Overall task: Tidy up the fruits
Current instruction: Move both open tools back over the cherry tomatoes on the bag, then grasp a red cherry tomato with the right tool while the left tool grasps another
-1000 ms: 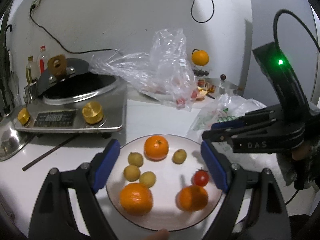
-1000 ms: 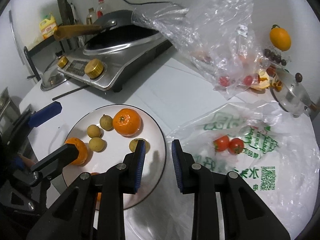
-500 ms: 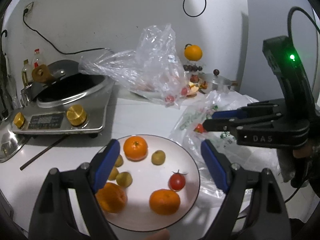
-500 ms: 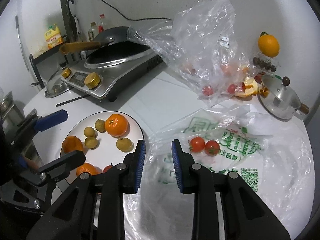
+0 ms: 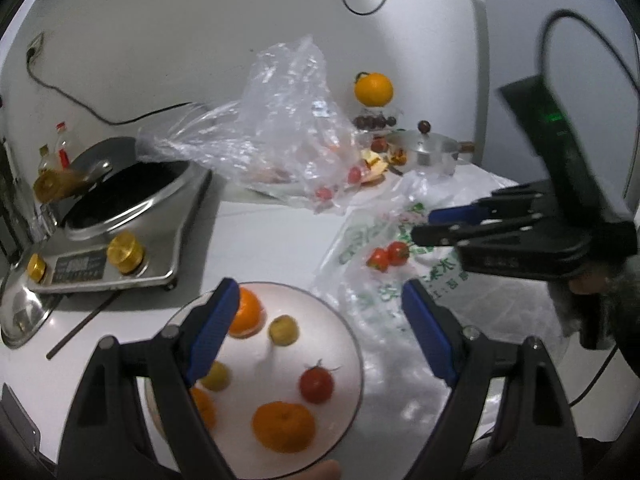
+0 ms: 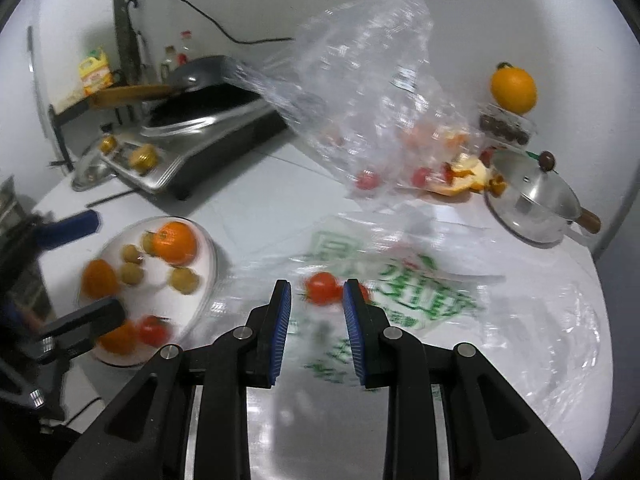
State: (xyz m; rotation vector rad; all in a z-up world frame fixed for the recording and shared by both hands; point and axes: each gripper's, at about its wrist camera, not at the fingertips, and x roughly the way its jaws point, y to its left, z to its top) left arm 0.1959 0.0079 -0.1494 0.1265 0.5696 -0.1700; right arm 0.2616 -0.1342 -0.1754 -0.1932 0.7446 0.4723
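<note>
White wall [image 5: 200, 40], white countertop [image 5: 260, 240]

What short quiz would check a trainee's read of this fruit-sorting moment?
1. True or false: a tomato lies on the plate.
2. The two tomatoes off the plate lie on: A) the printed bag; B) the cooker; C) the pot.
3. Which gripper stands wide open with nothing between its pads?

Key: 1 true; 2 A; 3 the left gripper.
</note>
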